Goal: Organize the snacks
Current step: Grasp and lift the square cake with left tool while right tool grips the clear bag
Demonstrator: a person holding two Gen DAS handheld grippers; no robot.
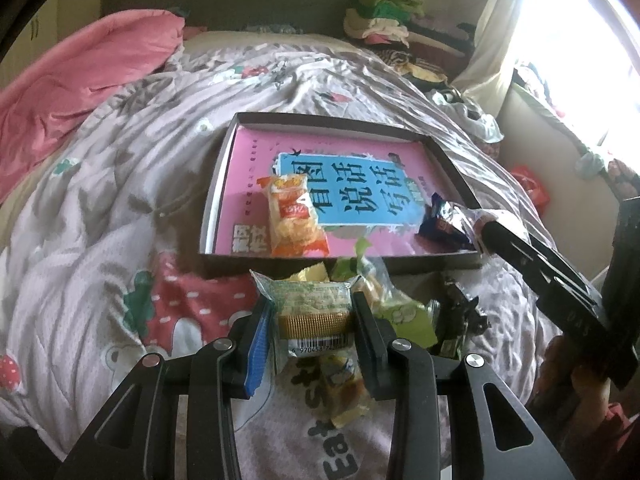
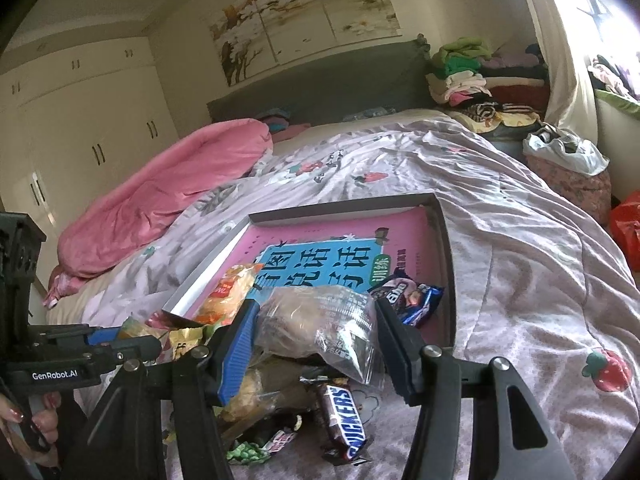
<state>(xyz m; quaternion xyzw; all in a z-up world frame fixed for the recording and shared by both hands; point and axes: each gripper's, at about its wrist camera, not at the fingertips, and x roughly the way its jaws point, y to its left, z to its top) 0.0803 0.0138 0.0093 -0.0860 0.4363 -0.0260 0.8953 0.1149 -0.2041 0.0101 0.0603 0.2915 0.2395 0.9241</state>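
"SNICKERS" is printed in blue-edged white letters on a brown chocolate bar wrapper (image 2: pixel 345 420) lying on the bedcover. "GenRobot.AI" is written in white on the black body of the left gripper (image 2: pixel 56 375). A barcode beginning "6 970458" is seen on a small clear-wrapped cake packet (image 1: pixel 316 320). Large black Chinese characters, upside down, are carried on the blue panel of a pink book cover (image 1: pixel 360 196). The letters "Ea" are read on the pale printed quilt (image 1: pixel 340 468).
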